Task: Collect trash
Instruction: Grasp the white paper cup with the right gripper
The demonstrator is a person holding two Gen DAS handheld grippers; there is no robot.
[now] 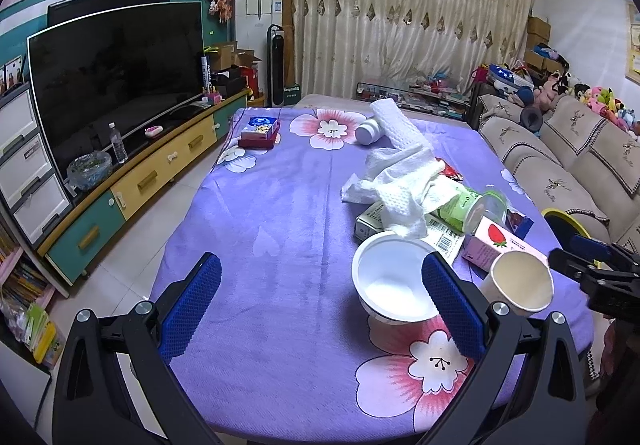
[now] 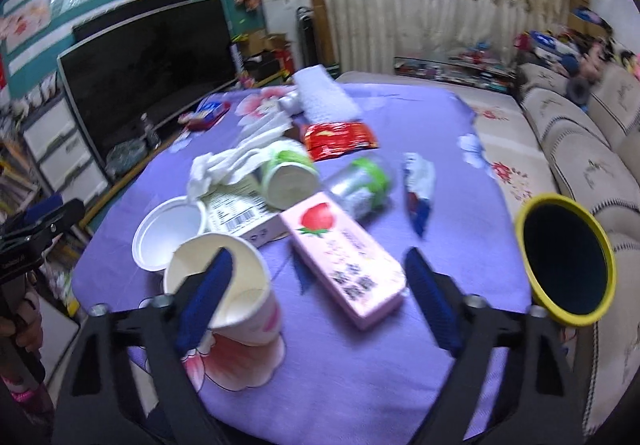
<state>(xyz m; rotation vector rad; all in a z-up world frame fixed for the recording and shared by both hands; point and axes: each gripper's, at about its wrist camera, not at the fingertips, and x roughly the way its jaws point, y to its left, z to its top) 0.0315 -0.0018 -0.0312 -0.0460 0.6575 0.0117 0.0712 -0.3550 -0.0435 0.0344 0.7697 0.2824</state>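
My right gripper point(image 2: 318, 297) was spread, nothing pinched, its left pad in front of the paper cup point(image 2: 224, 281), pink carton point(image 2: 344, 261) between the pads. Left gripper point(image 1: 320, 309) was spread over the cloth, white bowl point(image 1: 394, 285) just beyond. Only the right view showed the yellow-rimmed bin point(image 2: 568, 257) fully and the red wrapper point(image 2: 340, 137).

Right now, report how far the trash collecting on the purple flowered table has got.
Nothing looks collected yet. The white plastic bowl, dented white paper cup, pink strawberry carton, red snack wrapper and crumpled white tissue all lie on the table. The right tongs stand open around the carton, gripping nothing; the left tongs are open and empty. The yellow-rimmed bin waits alongside.
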